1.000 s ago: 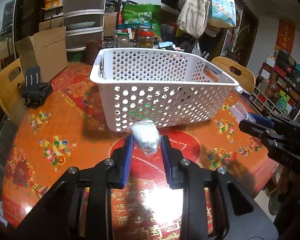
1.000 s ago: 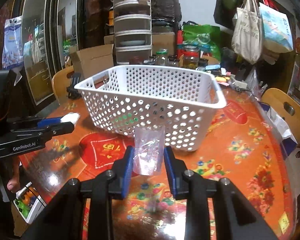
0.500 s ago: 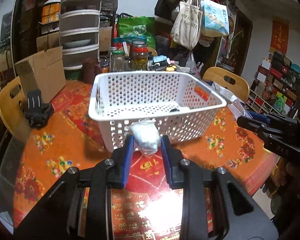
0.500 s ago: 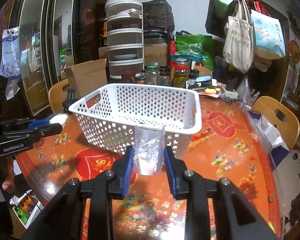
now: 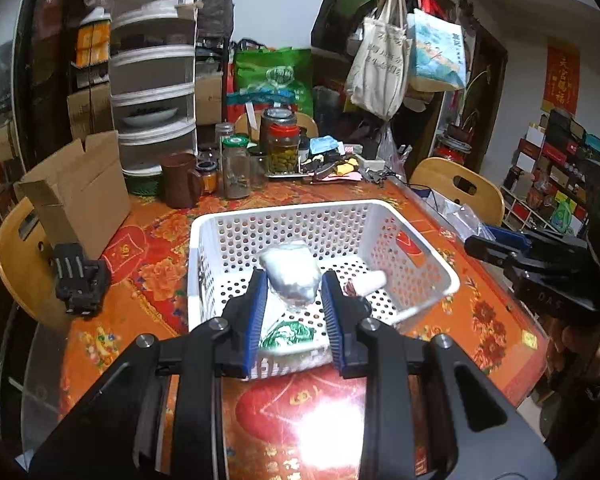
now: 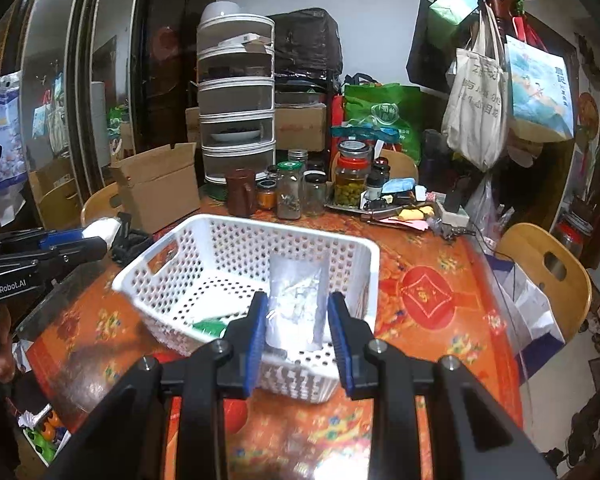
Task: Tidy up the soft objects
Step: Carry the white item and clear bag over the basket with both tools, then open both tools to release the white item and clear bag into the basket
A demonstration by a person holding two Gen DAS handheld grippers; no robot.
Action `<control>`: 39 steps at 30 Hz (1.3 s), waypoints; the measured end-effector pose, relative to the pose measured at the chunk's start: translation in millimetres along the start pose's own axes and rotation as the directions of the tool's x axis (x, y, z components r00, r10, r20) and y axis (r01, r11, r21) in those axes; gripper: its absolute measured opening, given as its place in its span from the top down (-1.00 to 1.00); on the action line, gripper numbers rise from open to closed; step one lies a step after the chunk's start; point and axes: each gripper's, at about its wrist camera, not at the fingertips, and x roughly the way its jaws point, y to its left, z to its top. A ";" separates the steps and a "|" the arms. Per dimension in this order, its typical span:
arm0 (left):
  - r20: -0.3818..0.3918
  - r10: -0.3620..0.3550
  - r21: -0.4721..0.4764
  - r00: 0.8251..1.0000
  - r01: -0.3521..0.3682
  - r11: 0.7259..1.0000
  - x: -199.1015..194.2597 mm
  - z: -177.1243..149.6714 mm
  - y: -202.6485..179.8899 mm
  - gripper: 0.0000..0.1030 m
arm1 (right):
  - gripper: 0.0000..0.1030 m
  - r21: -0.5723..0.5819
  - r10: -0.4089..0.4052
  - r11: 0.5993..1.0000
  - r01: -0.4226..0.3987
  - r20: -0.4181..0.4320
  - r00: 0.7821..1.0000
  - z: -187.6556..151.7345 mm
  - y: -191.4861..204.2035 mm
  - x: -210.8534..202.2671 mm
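Note:
A white perforated basket (image 5: pixel 416 248) (image 6: pixel 364 252) stands on the red and orange patterned table. My left gripper (image 5: pixel 294 280) is shut on a soft white wrapped bundle (image 5: pixel 290 274) and hangs above the basket's near edge. My right gripper (image 6: pixel 296 306) is shut on a clear plastic pouch (image 6: pixel 296 300) with white contents, held over the basket's near right side. Inside the basket lie a green and white packet (image 5: pixel 288 334) (image 6: pixel 208 326) and a white roll (image 5: pixel 370 282). Each gripper shows at the edge of the other's view: the right gripper (image 5: pixel 496 240), the left gripper (image 6: pixel 96 236).
Glass jars (image 5: pixel 236 168), a brown mug (image 5: pixel 180 180), a cardboard box (image 5: pixel 76 188) and a stacked food cover (image 5: pixel 152 92) crowd the table's far side. A black clamp (image 5: pixel 80 280) lies left of the basket. Wooden chairs (image 6: pixel 544 272) ring the table. Bags hang behind.
Both grippers have risen with their loads; the basket, first seen from the side, now lies below them with its inside showing.

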 end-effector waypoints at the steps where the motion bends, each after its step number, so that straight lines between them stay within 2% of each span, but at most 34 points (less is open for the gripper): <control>1: -0.014 -0.001 -0.006 1.000 0.001 1.000 7.2 6.6 1.9 0.50 | 0.43 -0.005 -0.005 1.000 0.005 -0.012 1.000 6.3 -0.7 6.8; 7: -0.102 0.039 -0.010 0.994 -0.040 0.999 64.3 37.0 3.3 0.50 | 0.43 0.002 -0.009 1.000 0.009 -0.114 0.993 24.8 -7.8 63.1; 11: -0.164 0.065 0.011 0.984 -0.064 0.998 107.1 44.9 -1.2 0.50 | 0.43 -0.008 -0.023 1.000 0.022 -0.201 0.979 23.4 -6.4 107.2; 17: -0.272 0.090 0.018 0.958 -0.089 0.996 163.1 35.7 -0.1 0.50 | 0.43 -0.008 -0.032 0.999 0.031 -0.285 0.958 15.1 -3.1 146.1; 22: -0.346 0.096 0.026 0.933 -0.093 0.995 198.3 17.2 5.0 0.50 | 0.43 -0.016 -0.039 0.999 0.035 -0.323 0.946 10.4 -0.6 160.4; 28: -0.378 0.108 0.021 0.919 -0.108 0.994 213.4 2.6 11.8 0.50 | 0.43 -0.044 -0.045 0.999 0.031 -0.363 0.931 2.6 6.3 172.6; 35: -0.379 0.102 0.005 0.920 -0.108 0.994 212.2 -0.2 16.8 0.50 | 0.43 -0.035 -0.042 0.999 0.031 -0.376 0.926 0.4 5.8 176.5; 39: -0.369 0.102 0.002 0.924 -0.109 0.994 207.4 -0.8 18.9 0.49 | 0.38 -0.015 -0.034 0.999 0.031 -0.357 0.933 1.1 4.0 172.0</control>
